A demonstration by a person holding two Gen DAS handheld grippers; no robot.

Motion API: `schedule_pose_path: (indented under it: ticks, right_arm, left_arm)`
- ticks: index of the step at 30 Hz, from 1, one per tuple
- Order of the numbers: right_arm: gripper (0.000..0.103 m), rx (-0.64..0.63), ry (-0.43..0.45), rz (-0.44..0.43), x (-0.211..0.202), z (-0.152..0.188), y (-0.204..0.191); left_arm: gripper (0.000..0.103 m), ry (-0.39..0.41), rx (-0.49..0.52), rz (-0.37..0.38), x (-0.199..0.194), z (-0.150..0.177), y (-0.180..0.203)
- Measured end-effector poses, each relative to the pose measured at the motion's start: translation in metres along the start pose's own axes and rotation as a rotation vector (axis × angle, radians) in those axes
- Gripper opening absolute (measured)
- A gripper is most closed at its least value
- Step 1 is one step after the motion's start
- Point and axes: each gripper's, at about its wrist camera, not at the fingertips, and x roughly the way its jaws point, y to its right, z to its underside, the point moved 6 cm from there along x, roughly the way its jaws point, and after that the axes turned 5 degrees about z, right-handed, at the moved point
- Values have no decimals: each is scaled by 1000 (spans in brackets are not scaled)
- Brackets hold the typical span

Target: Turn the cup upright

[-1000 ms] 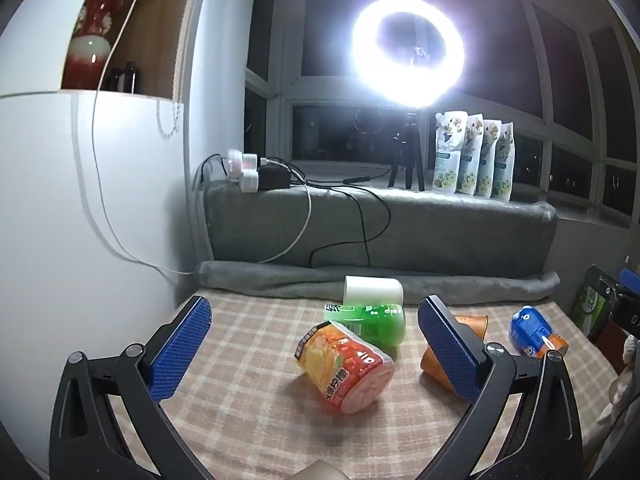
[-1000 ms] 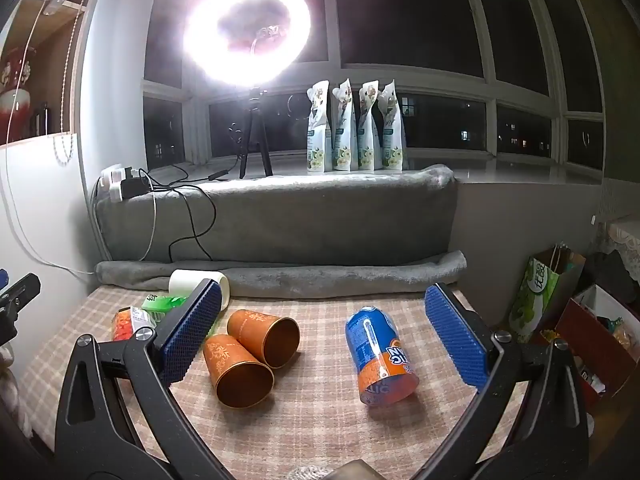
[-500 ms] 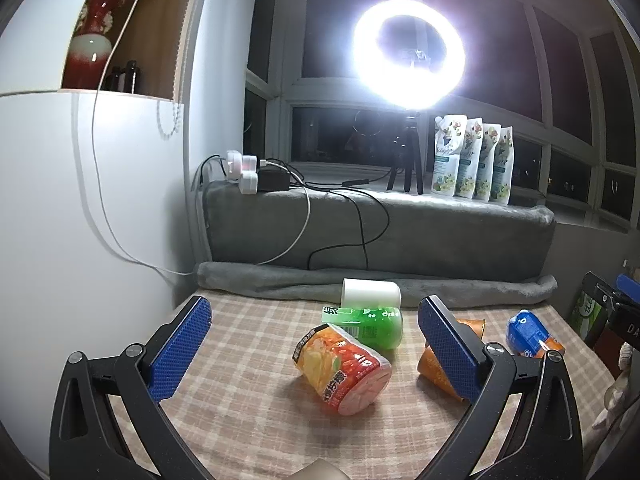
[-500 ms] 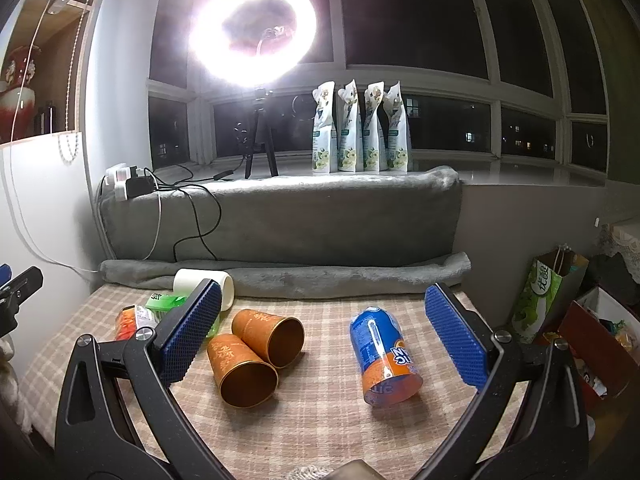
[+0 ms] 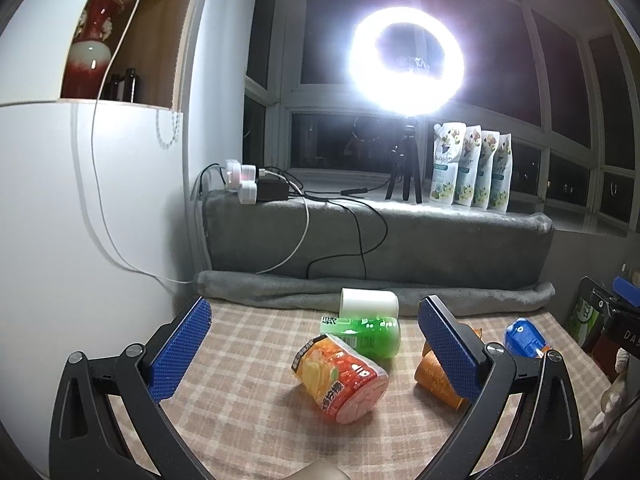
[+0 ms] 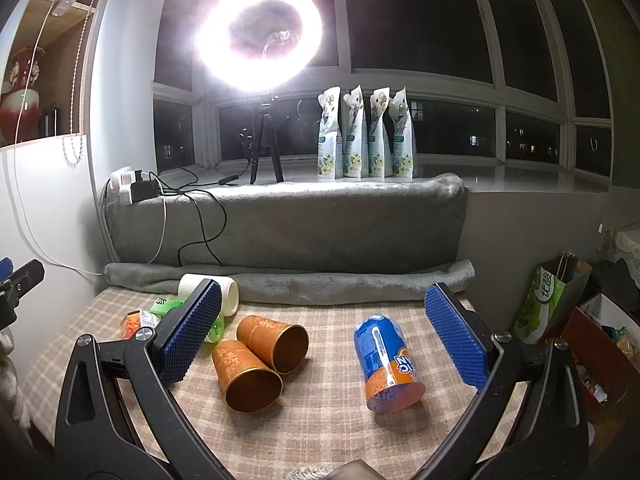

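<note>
The left hand-held gripper [image 5: 314, 344] hangs level above the near edge of the worktop [image 5: 248, 400], its blue ribbed pads spread wide with nothing between them. The right hand-held gripper [image 6: 320, 332] is posed the same way, jaws wide apart and empty.

Between the right gripper's pads lie two orange cups [image 6: 256, 360] on their sides, touching, their open gold-rimmed mouths facing near and right; both taper and carry a pale embossed pattern. Just to their right lies a blue and orange cup [image 6: 386, 364], also tipped over, with a glossy printed wrap.

Ahead of the left gripper rests an orange-and-red printed cup [image 5: 340, 378] on its side, touching a translucent green bottle [image 5: 366, 336] behind it; a plain white cup [image 5: 368, 302] lies farther back against a rolled grey blanket [image 5: 460, 300].

The worktop wears a soft checked cloth. A white wall closes its left side; its right edge drops off beside paper bags [image 6: 548, 300]. Bare cloth remains near the grippers.
</note>
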Motion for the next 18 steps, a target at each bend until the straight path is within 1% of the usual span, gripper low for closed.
schedule_pose_path:
  ticks: [5,18]
  right_arm:
    - [103,2,9,-12,-1,-3,1]
    - [103,2,4,-29,0,-1,-3]
  left_arm:
    - [102,10,3,0,-1,-4,1]
    - [102,4,5,9,2,-3,3]
